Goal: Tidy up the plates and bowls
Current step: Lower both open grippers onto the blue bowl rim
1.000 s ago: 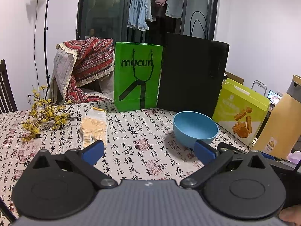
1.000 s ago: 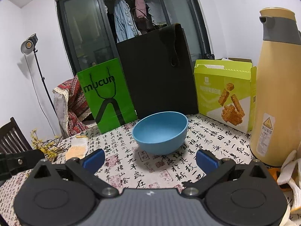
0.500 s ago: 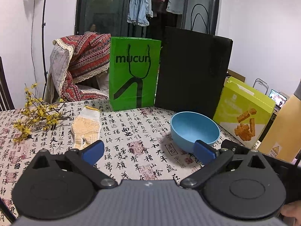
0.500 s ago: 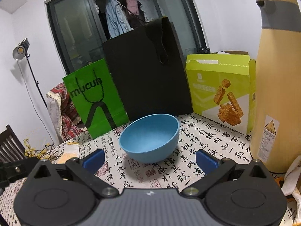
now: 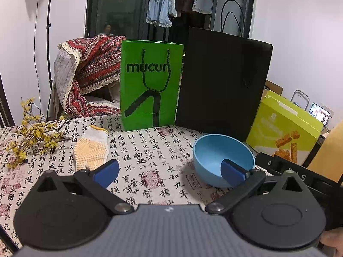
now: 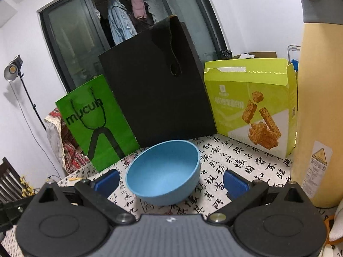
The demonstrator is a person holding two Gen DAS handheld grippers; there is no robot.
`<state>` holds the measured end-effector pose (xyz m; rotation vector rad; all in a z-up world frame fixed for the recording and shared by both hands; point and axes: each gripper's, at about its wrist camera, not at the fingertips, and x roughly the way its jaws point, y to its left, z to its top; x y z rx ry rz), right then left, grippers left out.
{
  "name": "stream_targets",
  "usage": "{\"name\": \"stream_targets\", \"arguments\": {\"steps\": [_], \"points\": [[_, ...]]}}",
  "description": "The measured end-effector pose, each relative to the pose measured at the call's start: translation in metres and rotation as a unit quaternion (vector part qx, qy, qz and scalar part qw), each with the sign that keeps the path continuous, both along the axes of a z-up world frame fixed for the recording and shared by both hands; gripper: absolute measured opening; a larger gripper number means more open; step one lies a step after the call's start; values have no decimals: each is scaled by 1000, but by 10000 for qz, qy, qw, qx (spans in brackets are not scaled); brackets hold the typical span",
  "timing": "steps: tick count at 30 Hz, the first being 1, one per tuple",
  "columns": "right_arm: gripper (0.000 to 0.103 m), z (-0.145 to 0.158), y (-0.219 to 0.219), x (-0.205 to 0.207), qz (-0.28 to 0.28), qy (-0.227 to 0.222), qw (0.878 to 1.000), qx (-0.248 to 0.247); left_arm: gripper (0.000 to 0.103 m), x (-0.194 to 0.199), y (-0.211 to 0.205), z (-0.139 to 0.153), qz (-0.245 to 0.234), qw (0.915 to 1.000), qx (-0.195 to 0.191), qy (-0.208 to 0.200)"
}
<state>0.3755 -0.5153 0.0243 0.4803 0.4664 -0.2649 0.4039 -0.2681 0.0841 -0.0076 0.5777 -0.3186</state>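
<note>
- My right gripper (image 6: 170, 181) is spread wide, and the blue bowl (image 6: 164, 174) sits between its two blue pads, neither one touching it, so I hold nothing.
- The bowl rests upright on the calligraphy tablecloth (image 6: 242, 162), in front of the black paper bag (image 6: 158, 90) and near the yellow-green snack box (image 6: 253, 107).
- My left gripper (image 5: 169, 172) is also wide open and empty; its right pad (image 5: 232, 172) overlaps the bowl (image 5: 214, 154), though I cannot tell whether they touch.
- A knitted glove (image 5: 92, 147) lies further left, beside the yellow flower sprigs (image 5: 32, 135).
- The green bag (image 5: 150, 85) stands just beside the black one.
</note>
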Motion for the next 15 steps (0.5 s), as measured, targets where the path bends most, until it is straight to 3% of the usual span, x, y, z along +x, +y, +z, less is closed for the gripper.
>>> {"name": "stream_targets", "arguments": {"steps": [15], "points": [[103,-1,-24,52,-157,231,9996,-110,103,53,-30,-12,432,9988,-28,240]]}}
